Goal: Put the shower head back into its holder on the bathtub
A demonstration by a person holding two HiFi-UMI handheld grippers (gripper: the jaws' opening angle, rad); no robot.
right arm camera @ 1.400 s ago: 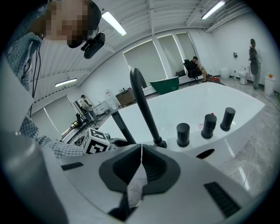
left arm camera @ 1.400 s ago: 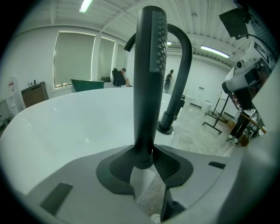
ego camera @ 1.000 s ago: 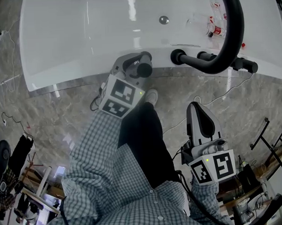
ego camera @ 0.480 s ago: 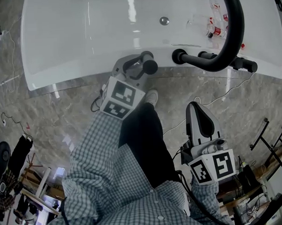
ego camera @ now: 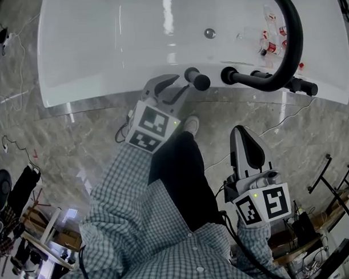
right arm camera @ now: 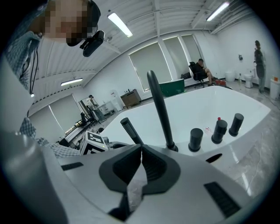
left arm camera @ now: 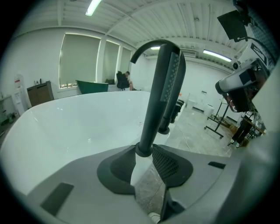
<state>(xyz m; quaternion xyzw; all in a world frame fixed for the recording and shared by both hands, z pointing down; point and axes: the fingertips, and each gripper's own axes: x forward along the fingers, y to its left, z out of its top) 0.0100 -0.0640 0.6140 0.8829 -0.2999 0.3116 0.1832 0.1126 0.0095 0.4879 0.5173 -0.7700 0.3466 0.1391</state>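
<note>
The stick-type shower head (left arm camera: 162, 100) is clamped at its base by the left hand-held gripper (left arm camera: 146, 153) and tilted. Rotation in the grip or striking the faucet spout (ego camera: 288, 40) is judged possible. The right hand-held gripper (right arm camera: 141, 151) is closed on nothing.

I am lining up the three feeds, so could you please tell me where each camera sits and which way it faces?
Head view: on the person's head, facing steeply down at the tub rim; shows checked sleeves, a leg, left gripper, right gripper.
Left gripper view: on the left gripper, facing up along the clamped shower head; no body clearly shows.
Right gripper view: on the right gripper, facing the tub; shows a sleeve.
Shared: all three show the shower head and faucet.
</note>
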